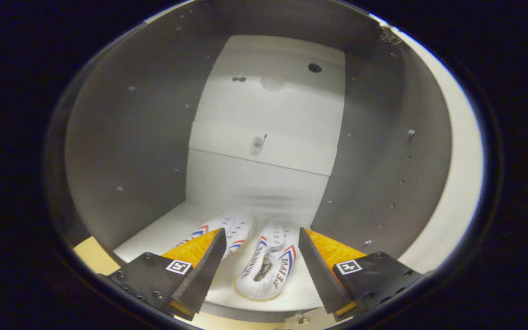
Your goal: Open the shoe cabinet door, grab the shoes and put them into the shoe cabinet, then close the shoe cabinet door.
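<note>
I look into the open shoe cabinet [264,114], with its white back panel and grey side walls. A pair of white shoes with red and blue stripes lies on the cabinet floor [154,233]. The right shoe [266,268] sits between my fingers, a little below them. The left shoe [234,229] is partly hidden behind my left finger [200,270]. My gripper [259,270] is open and touches neither shoe. The right finger [319,270] stands apart from the right shoe.
Grey side walls [131,151] with small peg holes close in left and right. The open door's pale inner face [461,183] curves along the right, with a hinge [390,35] at the top. A small bracket [257,144] is on the back panel.
</note>
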`<state>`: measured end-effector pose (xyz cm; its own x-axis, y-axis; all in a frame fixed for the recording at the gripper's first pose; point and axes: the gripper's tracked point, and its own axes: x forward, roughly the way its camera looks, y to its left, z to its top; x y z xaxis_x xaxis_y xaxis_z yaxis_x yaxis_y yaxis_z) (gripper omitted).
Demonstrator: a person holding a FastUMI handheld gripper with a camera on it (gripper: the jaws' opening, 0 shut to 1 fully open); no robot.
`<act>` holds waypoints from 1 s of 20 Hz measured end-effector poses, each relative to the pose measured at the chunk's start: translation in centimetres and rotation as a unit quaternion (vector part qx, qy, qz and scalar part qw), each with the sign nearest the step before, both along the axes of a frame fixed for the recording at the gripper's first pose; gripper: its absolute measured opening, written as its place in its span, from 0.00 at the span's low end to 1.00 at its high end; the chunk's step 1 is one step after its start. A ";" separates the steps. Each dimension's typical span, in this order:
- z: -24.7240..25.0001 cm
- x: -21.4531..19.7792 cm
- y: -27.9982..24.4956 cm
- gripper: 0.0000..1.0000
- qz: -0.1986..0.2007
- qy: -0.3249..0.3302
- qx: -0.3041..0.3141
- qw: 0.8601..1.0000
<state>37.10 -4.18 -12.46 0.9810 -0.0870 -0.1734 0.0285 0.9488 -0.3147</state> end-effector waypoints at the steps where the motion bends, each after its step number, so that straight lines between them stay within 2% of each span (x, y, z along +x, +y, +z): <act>1: 0.9 -1.5 0.8 0.98 0.005 -0.010 0.006 1.000; 8: 4.8 -12.3 3.5 0.98 -0.014 -0.037 0.043 0.998; 13: 6.2 -20.3 3.5 0.98 -0.041 -0.048 0.037 0.997; 20: 9.4 -31.7 1.3 0.98 -0.034 -0.055 0.041 0.997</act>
